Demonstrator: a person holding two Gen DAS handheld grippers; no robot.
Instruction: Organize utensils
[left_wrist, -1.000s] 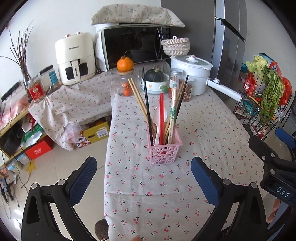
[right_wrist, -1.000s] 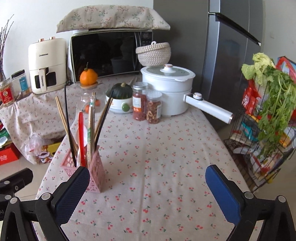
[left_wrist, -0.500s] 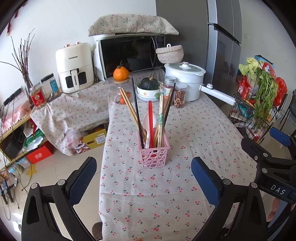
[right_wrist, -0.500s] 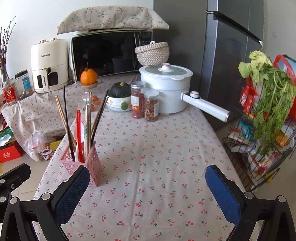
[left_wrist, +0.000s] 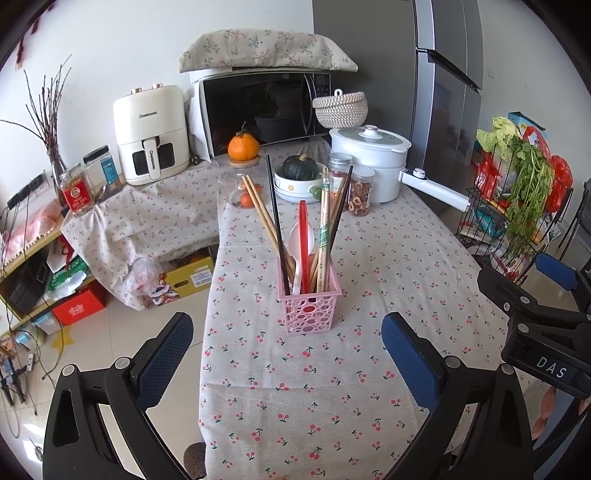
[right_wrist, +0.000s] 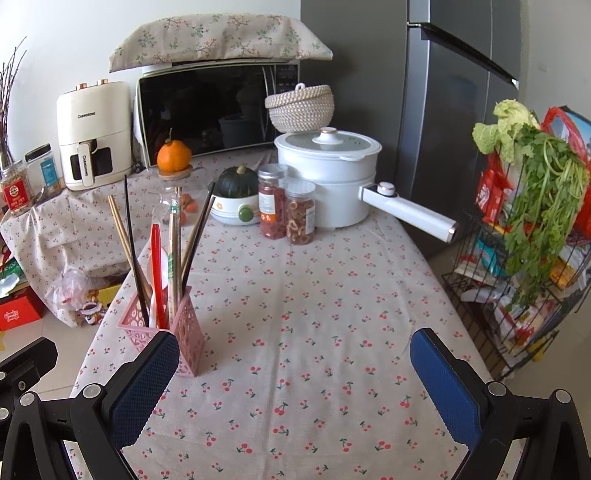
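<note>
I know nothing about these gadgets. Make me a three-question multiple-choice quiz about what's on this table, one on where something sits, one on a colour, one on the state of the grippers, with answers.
1. Where does the orange sit?
A. on a jar lid
B. in the pink basket
C. on the white pot

2. What colour is the basket that holds the chopsticks?
A. blue
B. pink
C. green

3. How do the two grippers stand?
A. both shut on chopsticks
B. one open, one shut
C. both open and empty

Answers:
1 A, the orange rests on the jar's wooden lid in front of the microwave.
2 B, its perforated walls are pink.
3 C, the left gripper and the right gripper each show pads wide apart with only tablecloth between.
</note>
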